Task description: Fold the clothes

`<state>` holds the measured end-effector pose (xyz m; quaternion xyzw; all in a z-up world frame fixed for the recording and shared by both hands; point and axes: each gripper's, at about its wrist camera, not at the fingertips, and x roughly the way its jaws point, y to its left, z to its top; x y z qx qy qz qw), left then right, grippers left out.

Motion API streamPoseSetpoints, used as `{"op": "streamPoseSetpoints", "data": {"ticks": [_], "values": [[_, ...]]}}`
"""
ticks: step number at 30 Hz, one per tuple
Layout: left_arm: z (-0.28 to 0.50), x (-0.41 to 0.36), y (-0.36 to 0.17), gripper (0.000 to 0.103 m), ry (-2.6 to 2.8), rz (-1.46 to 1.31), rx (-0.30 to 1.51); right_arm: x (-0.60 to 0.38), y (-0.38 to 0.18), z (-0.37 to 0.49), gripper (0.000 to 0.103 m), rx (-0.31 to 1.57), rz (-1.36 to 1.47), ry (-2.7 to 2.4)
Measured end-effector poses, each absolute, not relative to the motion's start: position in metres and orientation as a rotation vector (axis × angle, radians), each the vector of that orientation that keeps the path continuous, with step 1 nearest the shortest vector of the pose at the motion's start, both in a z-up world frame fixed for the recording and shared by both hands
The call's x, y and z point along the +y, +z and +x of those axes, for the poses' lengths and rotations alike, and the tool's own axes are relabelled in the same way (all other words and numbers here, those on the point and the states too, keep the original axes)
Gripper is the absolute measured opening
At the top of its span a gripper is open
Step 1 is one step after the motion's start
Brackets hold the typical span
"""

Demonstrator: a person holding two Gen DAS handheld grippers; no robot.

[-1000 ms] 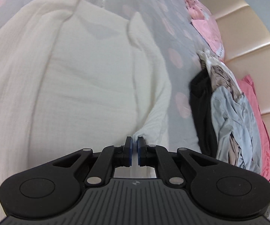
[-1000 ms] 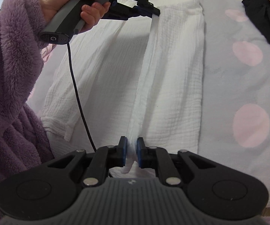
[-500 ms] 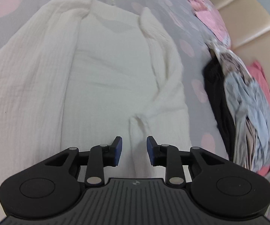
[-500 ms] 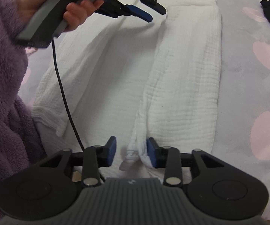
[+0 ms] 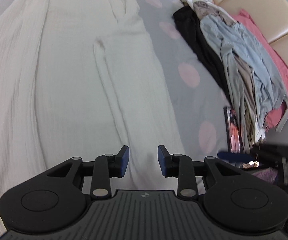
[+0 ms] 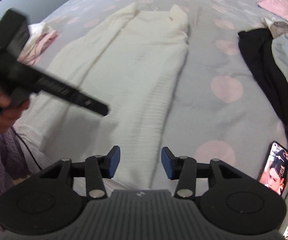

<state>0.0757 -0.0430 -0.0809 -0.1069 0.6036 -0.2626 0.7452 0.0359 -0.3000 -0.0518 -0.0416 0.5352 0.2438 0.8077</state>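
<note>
On the grey pink-dotted bedsheet (image 6: 214,120), spread flat toward twelve o'clock: cream crinkle-textured long garment (image 6: 139,76). Left gripper (image 5: 143,158) and right gripper (image 6: 140,161) both opening, nothing between. At three o'clock, heaped black and blue-grey clothes (image 5: 234,60), blurred.

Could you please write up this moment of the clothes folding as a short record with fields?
surface: grey bedspread with pink dots
garment: white garment lying flat, right side folded inward
left gripper: jaws opening, nothing between the pads
right gripper: jaws opening, nothing held, above the garment's near end
waiting pile: heap of clothes right of the garment
other: phone, screen lit
</note>
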Motion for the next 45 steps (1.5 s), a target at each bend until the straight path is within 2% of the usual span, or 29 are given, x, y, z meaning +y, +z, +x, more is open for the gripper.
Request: {"op": "streamPoseSetpoints", "data": {"ticks": [3,10,12,13,14,20,23,24,25,28,31,33,35,37,39,45], "values": [[0.058,-0.043,-0.092,0.041,-0.575,-0.285,1.353,-0.316,-0.068,0.044,0.057,1.213,-0.055,0.579],[0.032,-0.046,-0.112,0.042,-0.550,-0.366,1.402,-0.316,-0.105,0.024,0.055,1.323,-0.147,0.638],[0.031,-0.046,-0.115,0.042,-0.555,-0.386,1.409,-0.316,-0.103,0.016,0.033,1.323,-0.158,0.661],[0.031,-0.046,-0.116,0.041,-0.558,-0.396,1.412,-0.315,-0.100,0.012,0.013,1.315,-0.167,0.668],[0.030,-0.046,-0.116,0.041,-0.560,-0.402,1.415,-0.313,-0.094,0.007,0.009,1.304,-0.172,0.691],[0.025,-0.046,-0.117,0.041,-0.542,-0.394,1.417,-0.279,-0.061,-0.041,0.008,1.241,-0.241,0.947],[0.022,-0.045,-0.117,0.041,-0.540,-0.391,1.420,-0.258,-0.062,-0.056,0.008,1.244,-0.267,1.035],[0.021,-0.044,-0.118,0.038,-0.545,-0.391,1.420,-0.253,-0.066,-0.056,0.008,1.253,-0.272,1.047],[0.020,-0.043,-0.118,0.027,-0.550,-0.392,1.419,-0.249,-0.070,-0.057,0.008,1.262,-0.281,1.054],[0.019,-0.039,-0.121,0.015,-0.531,-0.381,1.412,-0.242,-0.081,-0.055,0.008,1.288,-0.283,1.052],[0.019,-0.032,-0.126,0.015,-0.518,-0.403,1.412,-0.237,-0.090,-0.051,0.010,1.319,-0.281,1.052],[0.020,-0.029,-0.128,0.015,-0.517,-0.419,1.414,-0.234,-0.095,-0.049,0.020,1.347,-0.299,1.042],[0.021,-0.026,-0.126,0.016,-0.514,-0.424,1.412,-0.234,-0.095,-0.046,0.035,1.360,-0.297,1.028],[0.022,-0.023,-0.119,0.024,-0.508,-0.404,1.400,-0.238,-0.087,-0.041,0.037,1.338,-0.287,1.002],[0.025,-0.017,-0.111,0.027,-0.490,-0.386,1.372,-0.245,-0.076,-0.035,0.037,1.309,-0.267,0.964],[0.042,0.014,-0.091,0.028,-0.388,-0.422,1.280,-0.260,-0.055,0.005,0.036,1.201,-0.305,0.762]]}}
